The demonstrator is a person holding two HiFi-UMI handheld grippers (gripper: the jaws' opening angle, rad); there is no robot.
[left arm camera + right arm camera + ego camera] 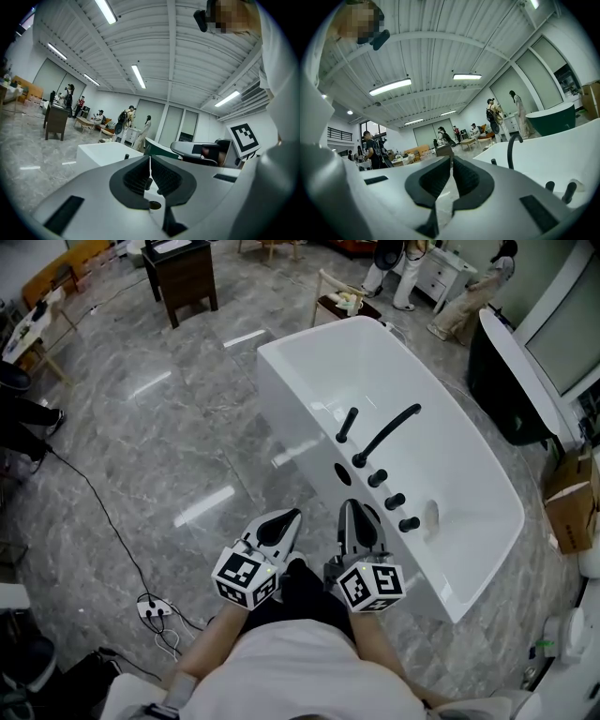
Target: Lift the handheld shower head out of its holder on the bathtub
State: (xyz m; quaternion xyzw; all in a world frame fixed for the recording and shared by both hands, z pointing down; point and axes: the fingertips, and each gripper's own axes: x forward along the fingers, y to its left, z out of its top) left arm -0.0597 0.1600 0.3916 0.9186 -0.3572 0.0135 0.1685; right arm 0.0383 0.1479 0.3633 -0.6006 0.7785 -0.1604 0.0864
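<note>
A white bathtub (469, 465) stands on the grey marble floor in the head view. On its near rim the black handheld shower head (347, 425) sits upright in its holder, beside a curved black spout (386, 432) and three black knobs (395, 501). My left gripper (291, 516) and right gripper (352, 507) hover side by side just short of the tub's near wall, both shut and empty. In the right gripper view the right gripper (451, 159) points along the tub, with the spout (511, 147) to its right. The left gripper (150, 158) faces the tub's corner (101, 154).
A dark wooden cabinet (183, 273) stands at the far left. A power strip with a cable (155, 610) lies on the floor near my left side. A dark tub (511, 381) and a cardboard box (567, 498) stand at the right. People (469, 287) are beyond the tub.
</note>
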